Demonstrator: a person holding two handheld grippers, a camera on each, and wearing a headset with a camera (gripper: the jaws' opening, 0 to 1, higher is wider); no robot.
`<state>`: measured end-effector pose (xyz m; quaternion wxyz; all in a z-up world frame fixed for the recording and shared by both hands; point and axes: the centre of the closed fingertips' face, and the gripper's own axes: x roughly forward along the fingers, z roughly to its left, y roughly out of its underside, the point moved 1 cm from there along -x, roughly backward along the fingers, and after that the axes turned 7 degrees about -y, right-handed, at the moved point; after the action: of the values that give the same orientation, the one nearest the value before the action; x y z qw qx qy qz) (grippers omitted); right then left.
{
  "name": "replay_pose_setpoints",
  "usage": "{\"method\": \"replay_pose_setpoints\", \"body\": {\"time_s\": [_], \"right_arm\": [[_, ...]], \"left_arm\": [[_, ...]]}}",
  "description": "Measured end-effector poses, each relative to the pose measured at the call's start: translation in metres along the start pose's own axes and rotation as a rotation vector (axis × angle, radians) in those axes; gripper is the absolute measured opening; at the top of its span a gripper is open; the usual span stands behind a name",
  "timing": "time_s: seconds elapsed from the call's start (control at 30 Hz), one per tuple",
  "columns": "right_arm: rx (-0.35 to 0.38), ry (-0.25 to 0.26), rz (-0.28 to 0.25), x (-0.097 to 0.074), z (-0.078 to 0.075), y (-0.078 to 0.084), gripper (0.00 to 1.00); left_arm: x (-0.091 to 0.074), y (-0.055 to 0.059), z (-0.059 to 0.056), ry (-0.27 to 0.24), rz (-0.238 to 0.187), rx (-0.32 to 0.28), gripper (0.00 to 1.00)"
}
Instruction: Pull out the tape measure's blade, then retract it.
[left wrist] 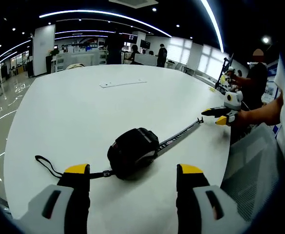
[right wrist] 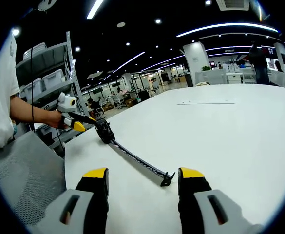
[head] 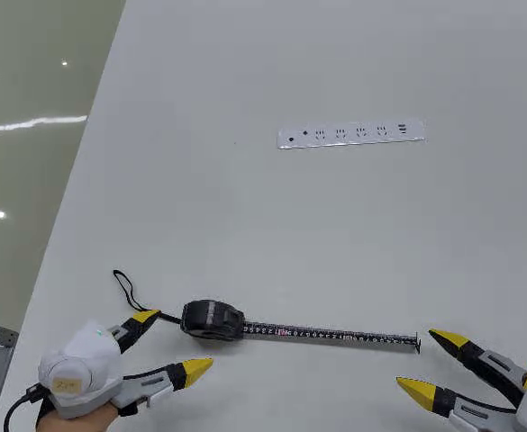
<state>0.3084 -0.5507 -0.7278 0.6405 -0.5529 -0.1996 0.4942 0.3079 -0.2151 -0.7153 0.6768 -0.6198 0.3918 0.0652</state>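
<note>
A black tape measure (head: 212, 319) lies on the white table (head: 272, 216), its blade (head: 331, 335) drawn out to the right and ending in a hook (head: 417, 343). A black wrist strap (head: 128, 290) trails off its left side. My left gripper (head: 173, 342) stands open just left of the case (left wrist: 132, 151), touching nothing. My right gripper (head: 430, 362) is open too, its yellow tips just right of and in front of the blade's hook (right wrist: 167, 179). In the right gripper view the blade (right wrist: 135, 157) runs away toward the case (right wrist: 104, 130).
A white power strip (head: 350, 133) lies flat further back on the table. The table's left edge (head: 60, 216) drops to a glossy floor. A person stands beyond the table's right side in the left gripper view, and shelving stands behind.
</note>
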Motion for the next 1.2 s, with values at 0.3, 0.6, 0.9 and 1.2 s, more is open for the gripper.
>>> {"method": "replay_pose_setpoints", "body": {"time_s": [0.3,0.6,0.9,1.2], "right_arm": [[-0.006,0.030,0.000,-0.007,0.014,-0.002,0.59],[0.003,0.059,-0.007,-0.019,0.022,-0.001,0.60],[0.012,0.072,-0.017,-0.027,0.032,0.003,0.60],[0.019,0.073,-0.021,-0.027,0.032,0.003,0.60]], "left_arm": [[-0.017,0.008,0.003,-0.045,-0.026,-0.058,0.73],[-0.032,0.018,-0.003,-0.063,-0.021,-0.081,0.75],[-0.044,0.028,-0.011,-0.072,-0.015,-0.095,0.75],[-0.047,0.032,-0.014,-0.074,-0.008,-0.110,0.75]]}}
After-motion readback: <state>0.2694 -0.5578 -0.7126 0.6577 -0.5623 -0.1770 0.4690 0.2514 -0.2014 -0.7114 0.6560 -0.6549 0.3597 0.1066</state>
